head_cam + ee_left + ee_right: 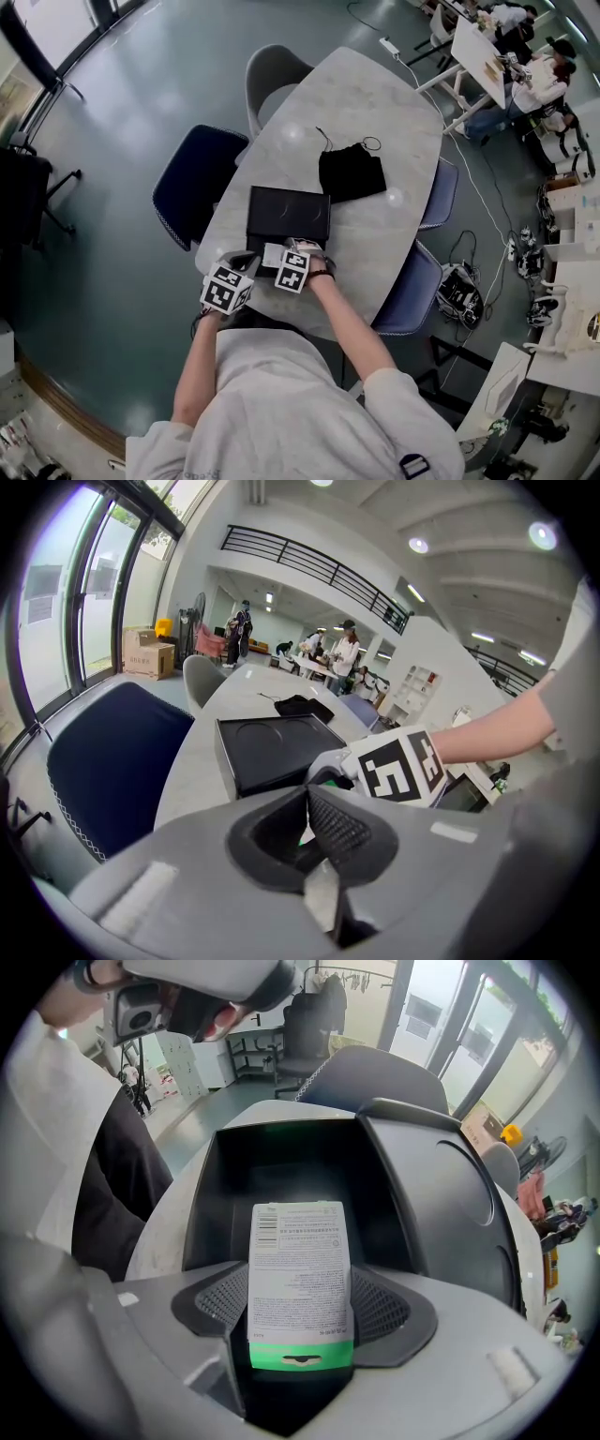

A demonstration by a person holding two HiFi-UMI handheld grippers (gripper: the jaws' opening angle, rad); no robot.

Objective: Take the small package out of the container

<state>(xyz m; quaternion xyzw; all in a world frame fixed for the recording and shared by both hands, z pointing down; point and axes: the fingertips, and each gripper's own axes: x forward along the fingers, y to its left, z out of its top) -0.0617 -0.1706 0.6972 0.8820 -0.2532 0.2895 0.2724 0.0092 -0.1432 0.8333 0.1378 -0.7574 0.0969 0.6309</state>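
Observation:
In the right gripper view, the small package (pixel 298 1260), white with a green end, stands upright between the pads of my right gripper (pixel 300 1302), which is shut on it. Just beyond it is the open black container (pixel 281 1162), with its lid (pixel 441 1194) lying to the right. From the head view, the package (pixel 272 255) shows beside the lid (pixel 288 216), with my right gripper (pixel 281 260) at the table's near end. My left gripper (pixel 246 264) sits next to it. In the left gripper view, the left gripper (pixel 307 794) has its pads together and I see nothing held.
A black pouch (pixel 352 172) lies further up the pale oval table (pixel 375 103). Blue chairs (pixel 192 183) and a grey chair (pixel 272 70) stand around the table. People sit at a desk (pixel 483 47) at the far right. Cables and bags lie on the floor (pixel 459 291) to the right.

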